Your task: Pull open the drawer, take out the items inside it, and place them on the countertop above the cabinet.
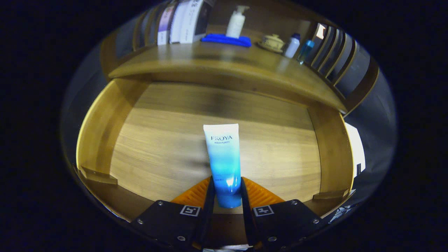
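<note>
My gripper (226,190) is clamped on a glossy white-to-blue plastic tube (224,161), both fingers pressing its blue cap end. The tube's long axis runs straight ahead from my fingers, flat crimped end farthest, over the open wooden drawer (157,147). Beyond the tube, the smooth wooden countertop (210,66) carries a folded blue cloth (227,39).

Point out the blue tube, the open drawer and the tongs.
Blue tube (223,157): gripper view, middle of its body, cap end clamped between the fingers.
Open drawer (157,147): gripper view, bare wooden floor beside the tube.
Tongs (225,190): gripper view, midway between the fingertips, both pressing on the tube.
</note>
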Available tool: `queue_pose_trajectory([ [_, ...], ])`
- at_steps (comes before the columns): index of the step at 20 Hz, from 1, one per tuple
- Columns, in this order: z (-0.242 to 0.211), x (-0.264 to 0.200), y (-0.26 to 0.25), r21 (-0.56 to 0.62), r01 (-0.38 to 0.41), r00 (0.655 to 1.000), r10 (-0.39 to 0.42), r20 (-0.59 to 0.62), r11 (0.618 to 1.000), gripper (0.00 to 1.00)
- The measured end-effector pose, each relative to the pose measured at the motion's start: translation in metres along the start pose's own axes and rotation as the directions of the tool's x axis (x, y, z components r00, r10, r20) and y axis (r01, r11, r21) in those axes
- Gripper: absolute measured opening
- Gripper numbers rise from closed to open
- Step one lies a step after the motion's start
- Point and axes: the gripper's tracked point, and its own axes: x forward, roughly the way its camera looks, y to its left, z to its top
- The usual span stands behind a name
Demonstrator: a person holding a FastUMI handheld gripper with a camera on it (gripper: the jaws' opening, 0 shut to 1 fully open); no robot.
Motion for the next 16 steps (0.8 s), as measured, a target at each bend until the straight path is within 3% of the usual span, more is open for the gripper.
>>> queue_pose_trajectory([
  [9, 0.047, -0.043, -0.034, -0.032, 0.114, 0.977, -0.106, 0.184, 0.993, 0.41],
  [16, 0.118, -0.037, -0.048, 0.008, 0.100, 0.946, -0.097, 0.309, 0.995, 0.41],
])
